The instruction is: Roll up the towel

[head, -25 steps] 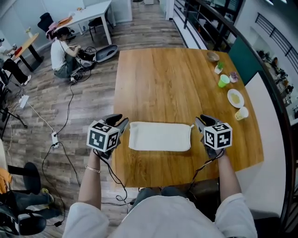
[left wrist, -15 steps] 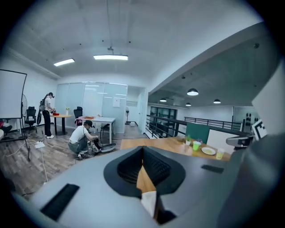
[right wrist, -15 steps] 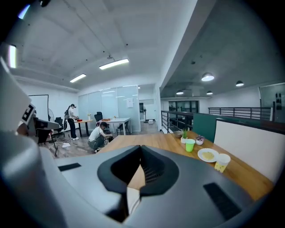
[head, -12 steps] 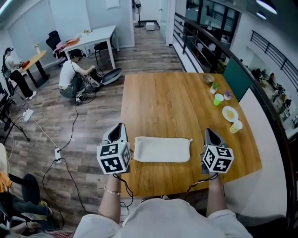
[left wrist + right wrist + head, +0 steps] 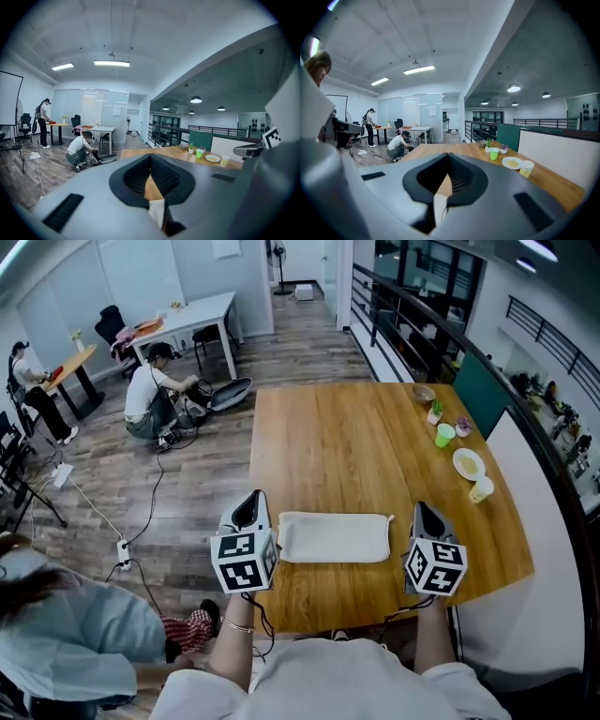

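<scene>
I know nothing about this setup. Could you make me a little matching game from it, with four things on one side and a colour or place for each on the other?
Things:
1. towel
2. plate
3. cup beside the small plant
4. crouching person

Descriptions:
A. bright green
B. on the floor, left of the table
C. white, lying flat near the table's front edge
D. round, with something yellowish on it

Pairs: 1-C, 2-D, 3-A, 4-B
</scene>
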{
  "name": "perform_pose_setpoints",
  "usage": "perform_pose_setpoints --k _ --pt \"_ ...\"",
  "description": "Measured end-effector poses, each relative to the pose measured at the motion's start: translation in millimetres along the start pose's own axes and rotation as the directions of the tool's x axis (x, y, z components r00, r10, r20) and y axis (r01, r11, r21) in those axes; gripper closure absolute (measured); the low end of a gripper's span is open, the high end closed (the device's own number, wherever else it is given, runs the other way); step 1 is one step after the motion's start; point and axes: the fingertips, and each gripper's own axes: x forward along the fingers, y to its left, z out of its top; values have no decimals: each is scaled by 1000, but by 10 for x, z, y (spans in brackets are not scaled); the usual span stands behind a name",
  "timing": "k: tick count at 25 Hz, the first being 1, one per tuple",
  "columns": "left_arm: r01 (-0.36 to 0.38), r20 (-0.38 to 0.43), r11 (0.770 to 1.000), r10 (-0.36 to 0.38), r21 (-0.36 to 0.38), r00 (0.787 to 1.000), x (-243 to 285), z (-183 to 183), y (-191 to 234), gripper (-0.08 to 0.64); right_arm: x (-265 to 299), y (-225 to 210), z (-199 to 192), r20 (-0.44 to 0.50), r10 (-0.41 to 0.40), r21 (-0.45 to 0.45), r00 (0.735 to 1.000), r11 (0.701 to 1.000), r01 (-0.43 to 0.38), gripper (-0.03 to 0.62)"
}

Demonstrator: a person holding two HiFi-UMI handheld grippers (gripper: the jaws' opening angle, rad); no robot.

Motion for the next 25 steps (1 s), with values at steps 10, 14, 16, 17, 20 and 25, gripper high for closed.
perform_pose_setpoints --k 10,14,16,17,20,25 --pt "11 3 1000 -11 21 1000 26 -1 -128 557 -90 -122 168 13 -25 -26 1000 999 26 594" --pt "5 19 1000 -5 12 1000 17 11 -162 557 -112 -185 137 9 -33 -43 999 999 33 594" --pt "2 19 1000 -3 15 1000 -1 3 -170 557 -139 -207 111 5 -35 -39 999 999 35 594" --pt "3 15 1000 -4 16 1000 -8 -8 -173 557 -153 -215 104 4 -35 -37 999 999 35 594" --pt "4 14 1000 -4 14 1000 -13 -7 -189 557 -177 -236 104 3 -34 -39 999 999 34 594" --pt "5 7 1000 -5 19 1000 4 -36 -216 557 -170 -256 93 -3 -32 -43 999 999 32 594"
